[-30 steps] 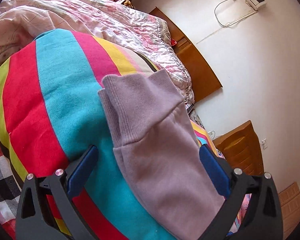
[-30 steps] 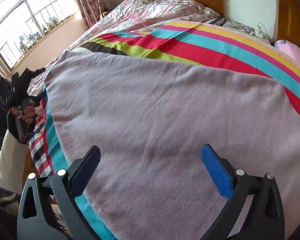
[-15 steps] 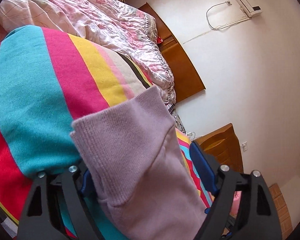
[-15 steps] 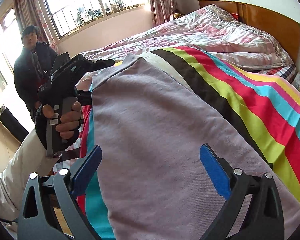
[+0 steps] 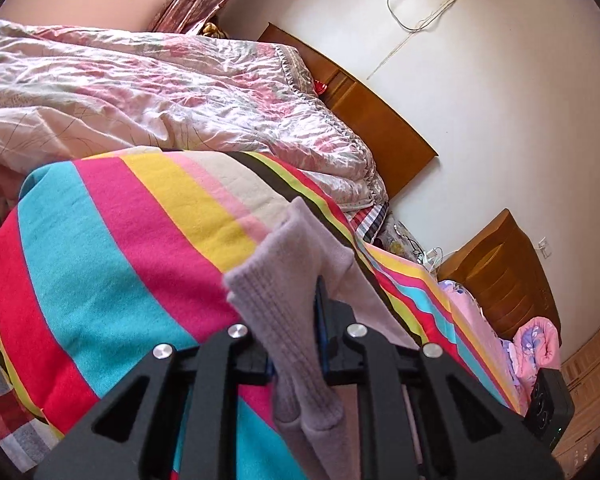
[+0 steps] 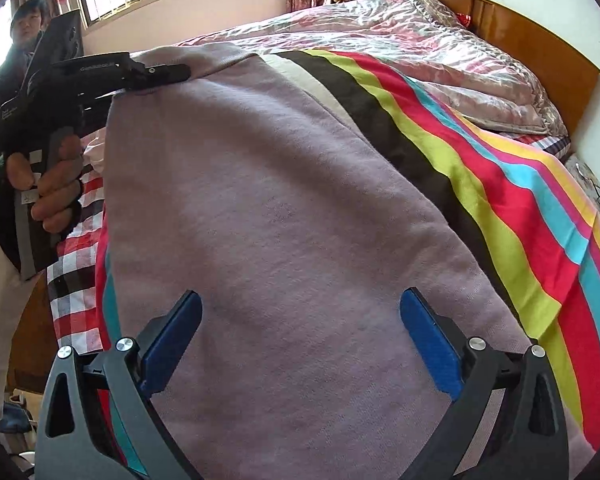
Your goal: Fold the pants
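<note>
Bed's striped blanket (image 6: 520,208) carries the mauve pants (image 6: 292,232) lengthwise: left gripper (image 5: 296,332) just closed, clamped on far cuff, right gripper (image 6: 300,336) wide apart over near end, probably w/o contact.

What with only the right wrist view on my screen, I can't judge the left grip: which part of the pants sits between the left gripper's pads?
Observer: The ribbed cuff of the pants. The left gripper has just been closing its jaws, and the pads now pinch it.
Operator: Does any cuff poke out past the pads?
Observer: Yes, its end stands up beyond them, above the striped blanket.
Operator: What's past the bed on that side?
Observer: A wooden cabinet against the white wall.
</note>
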`<act>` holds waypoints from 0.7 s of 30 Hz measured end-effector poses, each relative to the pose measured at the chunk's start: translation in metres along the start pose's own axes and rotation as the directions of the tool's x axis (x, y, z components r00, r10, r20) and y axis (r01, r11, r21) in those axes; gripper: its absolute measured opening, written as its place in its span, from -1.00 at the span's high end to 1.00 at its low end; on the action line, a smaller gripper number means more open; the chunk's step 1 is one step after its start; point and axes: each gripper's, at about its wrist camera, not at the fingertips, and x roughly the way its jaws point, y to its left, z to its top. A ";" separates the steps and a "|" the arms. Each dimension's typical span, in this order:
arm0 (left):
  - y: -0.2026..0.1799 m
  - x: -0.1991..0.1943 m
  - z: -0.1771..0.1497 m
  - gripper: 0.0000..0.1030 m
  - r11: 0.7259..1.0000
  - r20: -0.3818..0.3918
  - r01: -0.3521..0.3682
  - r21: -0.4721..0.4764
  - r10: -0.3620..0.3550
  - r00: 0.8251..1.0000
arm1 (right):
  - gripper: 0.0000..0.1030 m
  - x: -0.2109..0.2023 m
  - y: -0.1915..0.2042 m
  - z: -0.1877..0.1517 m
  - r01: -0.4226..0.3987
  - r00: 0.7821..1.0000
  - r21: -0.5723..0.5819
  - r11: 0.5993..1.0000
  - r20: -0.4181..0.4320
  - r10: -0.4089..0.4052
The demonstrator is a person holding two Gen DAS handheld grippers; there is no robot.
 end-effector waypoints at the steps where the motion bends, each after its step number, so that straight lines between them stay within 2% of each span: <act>1: -0.008 -0.004 0.002 0.71 1.000 0.009 -0.001 0.024 0.001 1.000 | -0.88 0.004 -0.005 -0.002 0.006 1.000 0.014 1.000 -0.013 -0.005; 4: -0.033 -0.013 0.008 0.71 0.995 0.031 -0.015 0.097 0.012 0.999 | -0.92 0.011 -0.002 -0.006 0.018 1.000 -0.026 1.000 0.000 -0.018; 6: -0.050 -0.020 0.008 0.71 0.990 0.042 -0.025 0.138 0.019 0.999 | -0.92 0.009 -0.004 -0.002 0.009 1.000 -0.011 1.000 -0.019 -0.009; 8: -0.067 -0.029 0.008 0.71 0.984 0.059 -0.039 0.174 0.029 0.998 | -0.92 0.006 -0.005 -0.004 -0.015 1.000 0.009 1.000 0.007 0.015; 10: -0.087 -0.037 0.008 0.71 0.975 0.070 -0.051 0.217 0.037 0.997 | -0.92 0.013 0.006 -0.009 0.031 1.000 -0.094 0.995 0.006 -0.031; 12: -0.110 -0.045 0.004 0.71 0.961 0.085 -0.070 0.267 0.048 0.995 | -0.90 0.006 0.002 -0.002 0.016 0.999 -0.061 0.998 -0.035 -0.018; 13: -0.124 -0.050 -0.001 0.71 0.952 0.095 -0.082 0.296 0.057 0.994 | -0.80 -0.007 -0.005 0.001 0.016 1.000 -0.023 1.000 -0.023 -0.016; 14: -0.140 -0.056 -0.005 0.71 0.941 0.105 -0.090 0.326 0.059 0.993 | -0.76 -0.029 -0.017 0.000 0.012 1.000 0.042 0.999 0.029 -0.013; 16: -0.178 -0.069 -0.019 0.71 0.911 0.125 -0.082 0.405 0.033 0.992 | -0.79 -0.086 -0.049 -0.017 -0.064 0.984 0.171 0.983 0.174 0.034; 18: -0.223 -0.079 -0.043 0.71 0.853 0.152 -0.103 0.512 0.028 0.988 | -0.81 -0.141 -0.084 -0.050 -0.053 0.958 0.272 0.961 0.284 -0.028; 20: -0.264 -0.084 -0.075 0.71 0.809 0.145 -0.080 0.582 -0.006 0.989 | -0.83 -0.190 -0.118 -0.093 -0.082 0.924 0.371 0.925 0.376 -0.069; 21: -0.287 -0.083 -0.097 0.71 0.776 0.135 -0.067 0.627 -0.023 0.991 | -0.83 -0.211 -0.136 -0.116 -0.097 0.908 0.429 0.898 0.407 -0.097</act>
